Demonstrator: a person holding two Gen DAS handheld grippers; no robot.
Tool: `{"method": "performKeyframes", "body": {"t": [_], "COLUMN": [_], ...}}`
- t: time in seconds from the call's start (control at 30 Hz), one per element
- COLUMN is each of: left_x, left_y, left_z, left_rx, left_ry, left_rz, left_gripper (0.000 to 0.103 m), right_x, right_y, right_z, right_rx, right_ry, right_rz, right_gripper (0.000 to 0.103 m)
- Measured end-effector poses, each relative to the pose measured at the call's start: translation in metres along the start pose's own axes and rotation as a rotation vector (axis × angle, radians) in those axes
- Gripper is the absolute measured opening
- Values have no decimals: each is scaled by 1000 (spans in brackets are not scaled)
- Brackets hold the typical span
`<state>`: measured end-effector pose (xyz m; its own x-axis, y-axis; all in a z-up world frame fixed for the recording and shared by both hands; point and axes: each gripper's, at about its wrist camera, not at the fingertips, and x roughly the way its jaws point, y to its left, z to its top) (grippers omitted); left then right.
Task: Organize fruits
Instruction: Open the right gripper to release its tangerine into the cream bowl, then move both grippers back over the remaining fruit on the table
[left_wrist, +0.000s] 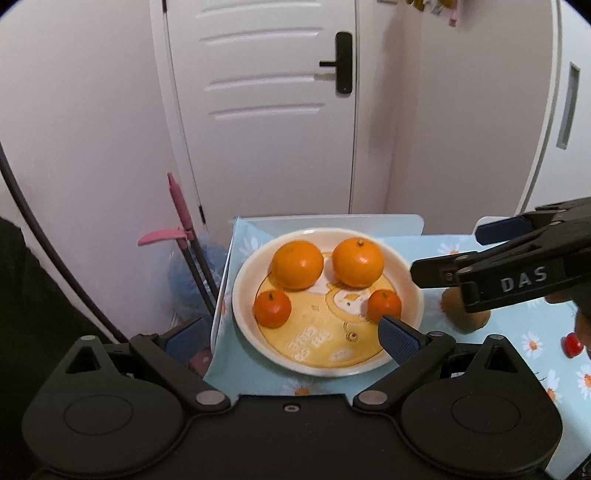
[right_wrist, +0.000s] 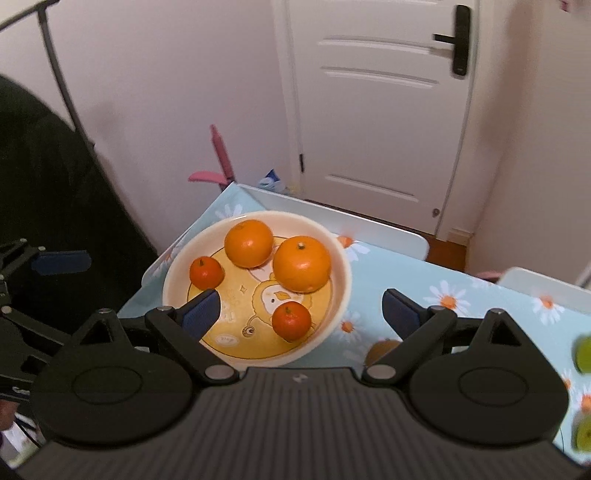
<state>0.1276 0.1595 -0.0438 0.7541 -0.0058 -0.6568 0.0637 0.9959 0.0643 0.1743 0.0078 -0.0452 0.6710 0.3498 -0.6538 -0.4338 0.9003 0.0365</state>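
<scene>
A cream plate (left_wrist: 238, 295) (right_wrist: 173, 280) with a yellow cartoon centre holds two large oranges (left_wrist: 297, 264) (left_wrist: 357, 263) (right_wrist: 249, 243) (right_wrist: 302, 264) and two small tangerines (left_wrist: 272, 308) (left_wrist: 384, 304) (right_wrist: 207, 273) (right_wrist: 291, 320). My left gripper (left_wrist: 290, 339) stands wide open at the plate's near rim. Its right pad (left_wrist: 397, 339) overlaps the right tangerine in the picture; contact cannot be told. My right gripper (right_wrist: 301, 314) (left_wrist: 445, 253) is wide open above the plate's right side, holding nothing. A brown kiwi (left_wrist: 469, 315) (right_wrist: 380, 350) lies on the cloth beside the plate.
The table has a light blue daisy cloth (left_wrist: 517, 332) (right_wrist: 443, 280), and its left edge runs close to the plate. A small red fruit (left_wrist: 572, 344) and two green fruits (right_wrist: 583, 354) lie at the right. A white door (left_wrist: 266, 110) and pink-handled tools (left_wrist: 177, 221) stand behind.
</scene>
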Motion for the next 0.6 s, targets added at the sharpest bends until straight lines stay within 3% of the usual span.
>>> {"method": "performKeyframes", "body": {"t": [0.33, 0.6], "left_x": [-10, -33], "left_y": [-28, -68], "left_z": [6, 5], "left_rx": [78, 100], "left_ry": [-15, -39], "left_rz": [-115, -127], "left_gripper": [103, 103], "right_x": [-63, -119], "right_y": [-32, -81], "right_z": [-28, -66], "right_rx": [126, 233], "right_ry": [-12, -9], "right_rz": [-118, -190], "right_gripper": [103, 103]}}
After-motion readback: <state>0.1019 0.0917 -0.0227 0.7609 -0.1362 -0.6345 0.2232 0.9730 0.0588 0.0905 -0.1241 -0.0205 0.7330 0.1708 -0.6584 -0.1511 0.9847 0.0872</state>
